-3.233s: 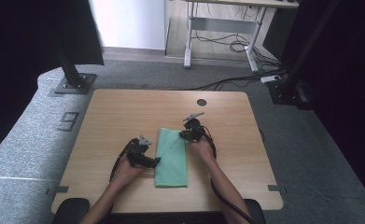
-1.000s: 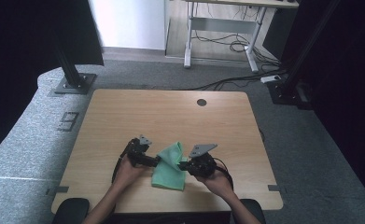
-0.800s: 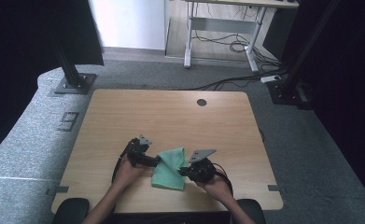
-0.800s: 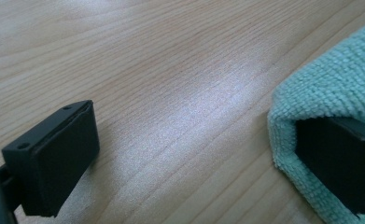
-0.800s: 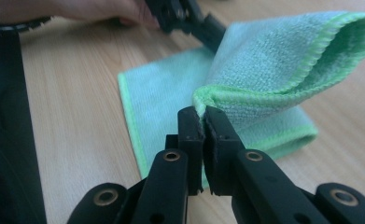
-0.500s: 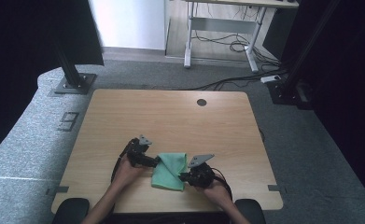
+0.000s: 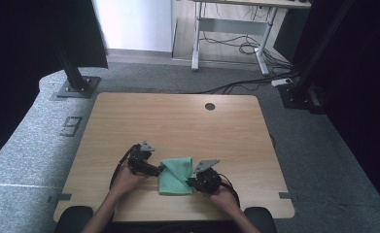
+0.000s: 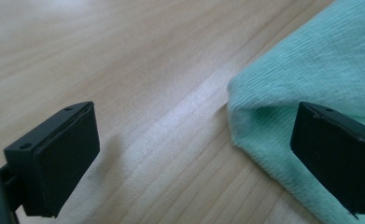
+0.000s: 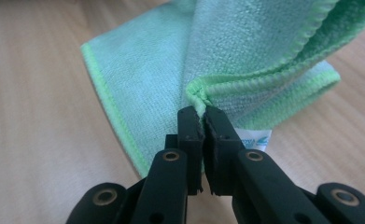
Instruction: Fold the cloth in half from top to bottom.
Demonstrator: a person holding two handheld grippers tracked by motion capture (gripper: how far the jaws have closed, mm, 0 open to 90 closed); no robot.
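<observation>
Near the front edge of the table, between two hands, a green cloth partly doubled over on itself. At left, left gripper low at the cloth's left edge, jaws spread wide and holding nothing — in the left gripper view, one jaw over bare wood, the other over the cloth's folded corner, the corner lying flat between them and apart from both pads. At centre, cloth with its far part drawn toward the near edge, upper layer lifted in a loose arch, not yet laid flat. At right, right gripper clamped on the cloth's stitched hem, jaws pressed together with only the very rim of the fabric bunched between the tips; white label just behind them, under the fold. Likely a fold in progress, judged from the lie of the layers. Thin bite at right the chief risk — a tug or a quick turn could pull the hem free and drop the raised layer crooked. Nothing pinning the left side, so any sideways drag from the right could slide the whole cloth across the smooth wood and skew the edges. Possible too: left jaws closing short of the corner, or catching one layer and not both, leaving the fold uneven.
</observation>
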